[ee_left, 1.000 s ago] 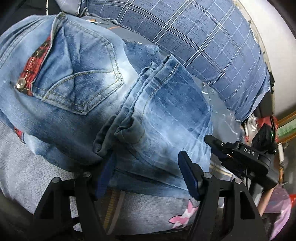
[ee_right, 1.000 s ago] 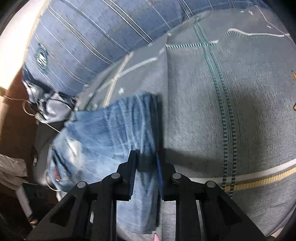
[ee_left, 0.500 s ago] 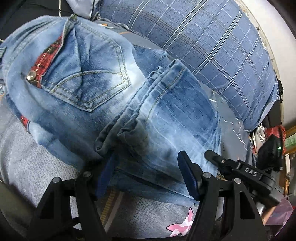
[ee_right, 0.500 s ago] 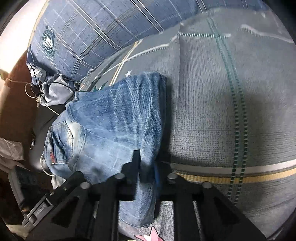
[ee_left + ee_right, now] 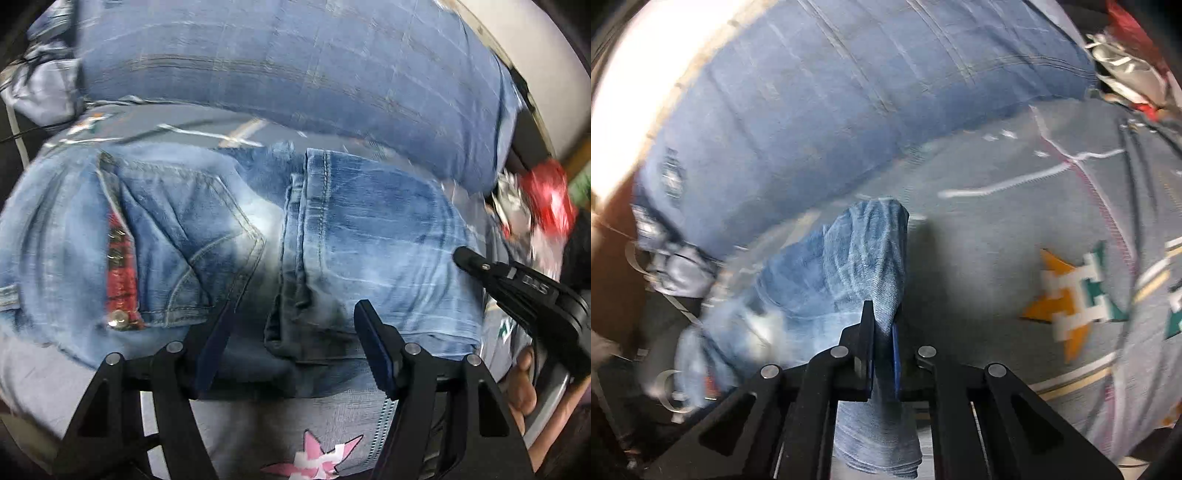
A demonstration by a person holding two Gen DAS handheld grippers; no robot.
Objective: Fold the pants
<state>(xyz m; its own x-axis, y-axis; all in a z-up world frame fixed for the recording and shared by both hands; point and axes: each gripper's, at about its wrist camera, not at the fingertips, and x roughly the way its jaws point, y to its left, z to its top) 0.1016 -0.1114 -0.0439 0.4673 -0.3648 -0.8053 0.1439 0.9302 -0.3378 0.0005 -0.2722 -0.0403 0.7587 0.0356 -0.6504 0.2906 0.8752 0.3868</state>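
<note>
The pants are washed blue jeans (image 5: pixel 229 236), folded and lying on a grey patterned bedspread (image 5: pixel 332 417). A back pocket with a red plaid trim and a metal snap faces up at the left. The leg ends lie folded over at the right. My left gripper (image 5: pixel 291 332) is open, its jaws astride the near edge of the folded legs. My right gripper (image 5: pixel 883 325) is shut on the right edge of the jeans (image 5: pixel 864 266) and lifts that fold off the bedspread (image 5: pixel 979 266). The right gripper also shows in the left wrist view (image 5: pixel 517 284) at the right.
A big blue plaid pillow (image 5: pixel 295 66) lies along the far side of the bed; it also shows in the right wrist view (image 5: pixel 831 103). Red and silver clutter (image 5: pixel 543 199) sits past the right end. A crumpled grey cloth (image 5: pixel 40 88) lies at the far left.
Both views have swung and blurred. My right gripper has closed tighter on the jeans' edge and raised it. The left gripper has shifted along the jeans and stays open.
</note>
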